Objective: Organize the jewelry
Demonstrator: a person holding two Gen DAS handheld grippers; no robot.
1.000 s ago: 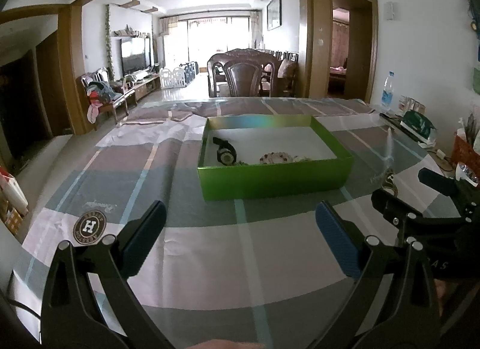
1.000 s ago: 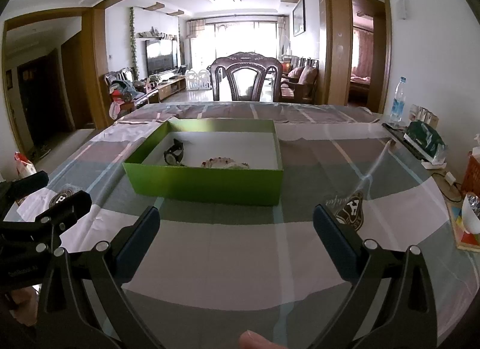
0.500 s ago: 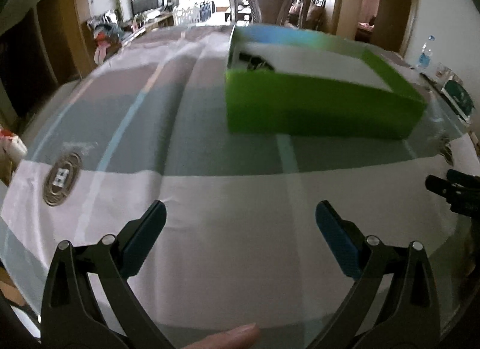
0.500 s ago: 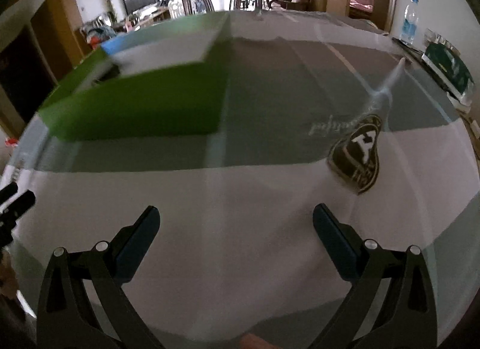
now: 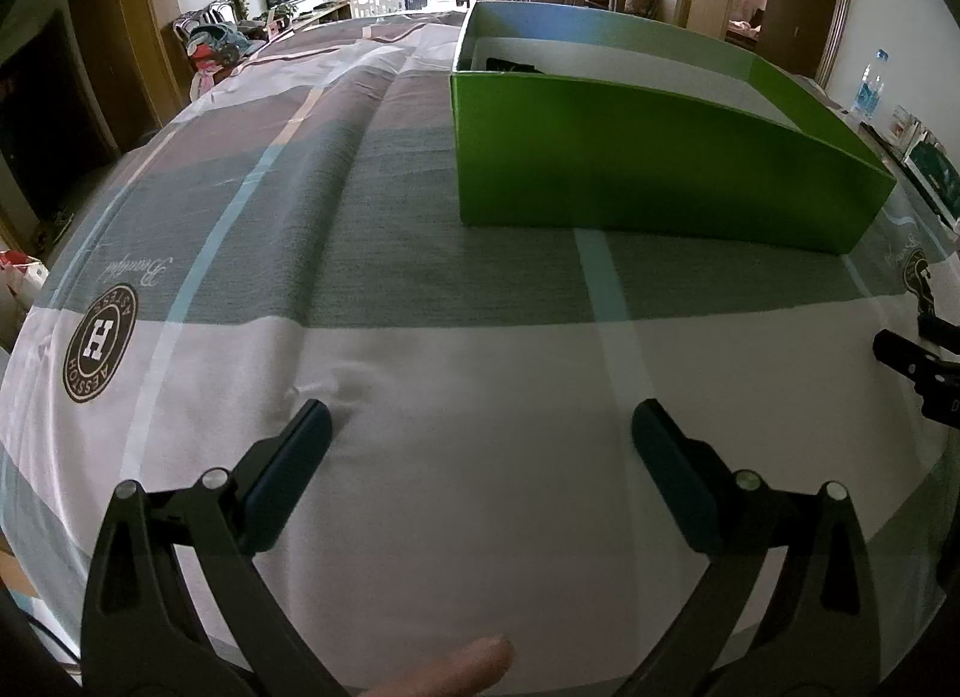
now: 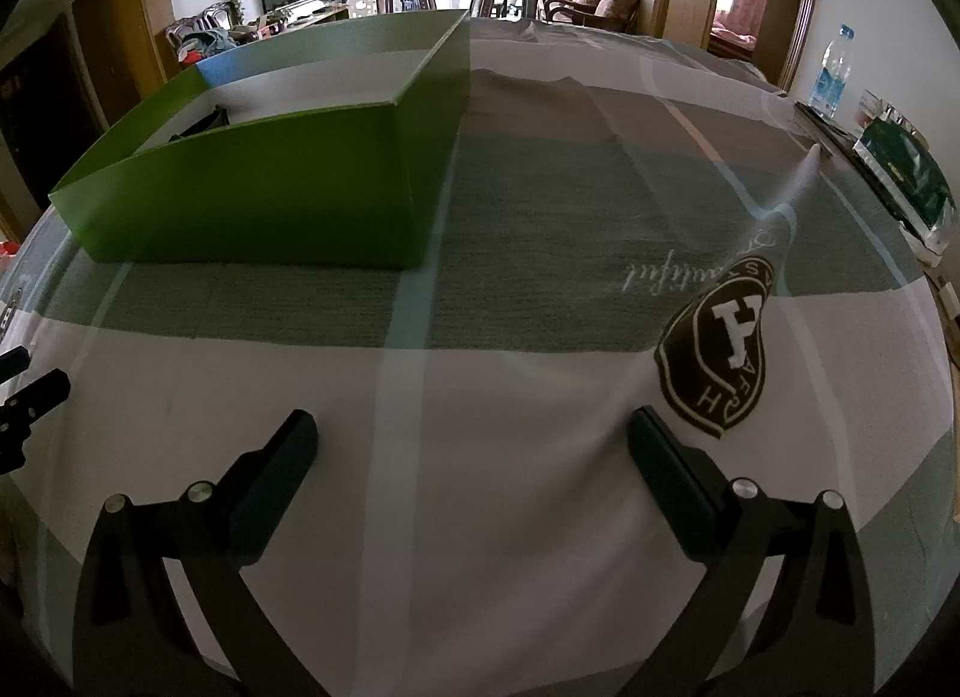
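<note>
Both sets of jaws stand wide apart and empty, low over a checked tablecloth [image 5: 480,493], as a person holding two handheld grippers works at sorting jewelry. The left gripper [image 5: 480,433] hovers over a pale band of the cloth, its left fingertip [image 5: 312,427] just at a small pucker in the fabric; a fingertip of the holder [image 5: 468,661] shows at the bottom edge. The right gripper [image 6: 471,439] hangs over the same pale band, with a dark crest print [image 6: 717,355] just ahead of its right finger.

Ahead of both sits the green box [image 5: 648,169], its near wall facing the jaws and hiding most of the white floor. Only a dark item [image 5: 507,64], too small to identify, peeks over the rim at the far left corner. No loose jewelry shows on the cloth between or beside either pair of fingers, so the sorting looks largely done, or the next piece lies out of view.

Any reach into the box would call for lifting the jaws clear of the near wall [image 6: 252,187] first, then descending inside; a low, forward approach risks shoving the light box along the cloth. The grippers sit close side by side, each visible at the margin of the other's view, so one should hold back while the other moves. Open cloth stretches left of the box and right of it. Beyond the right gripper, a water bottle [image 6: 831,73] and a dark green packet [image 6: 906,169] crowd the table's edge.
</note>
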